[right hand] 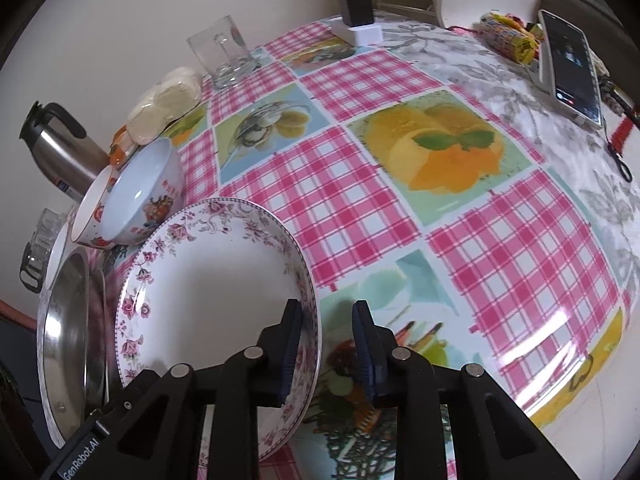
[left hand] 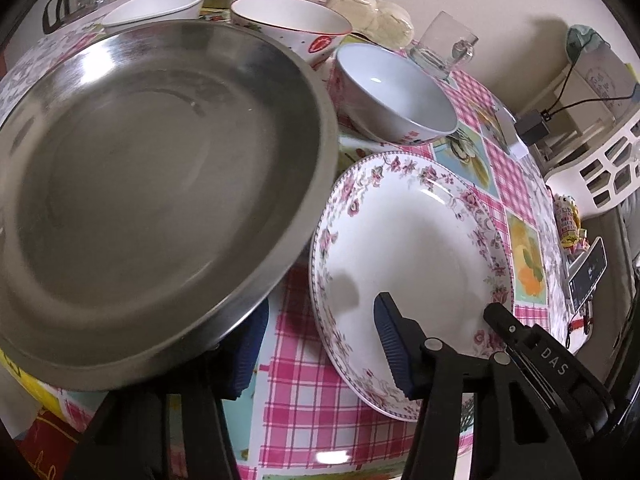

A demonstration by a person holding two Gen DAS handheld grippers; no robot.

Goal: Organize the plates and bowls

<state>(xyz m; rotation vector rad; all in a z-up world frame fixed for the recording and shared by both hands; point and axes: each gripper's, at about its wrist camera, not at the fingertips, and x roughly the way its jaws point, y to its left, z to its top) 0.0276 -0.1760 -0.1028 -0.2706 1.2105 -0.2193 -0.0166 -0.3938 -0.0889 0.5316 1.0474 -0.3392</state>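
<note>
A large steel plate (left hand: 160, 180) fills the left of the left wrist view, raised at a tilt. My left gripper (left hand: 318, 314) is open. Its left finger sits under the steel rim and its right finger hangs over the floral plate (left hand: 408, 248). In the right wrist view my right gripper (right hand: 327, 306) is shut on the floral plate (right hand: 224, 272), one pad inside the right rim and one outside. One of its fingers (left hand: 504, 324) shows at that rim. The steel plate (right hand: 64, 340) stands at the far left.
Behind the plates stand a pale blue-lined bowl (left hand: 396, 92), a red-rimmed bowl (left hand: 292, 20) and a white bowl (left hand: 160, 4). A glass mug (right hand: 224, 52), a thermos (right hand: 60, 148) and a bag of buns (right hand: 168, 100) line the wall. A phone (right hand: 572, 68) lies at the far right.
</note>
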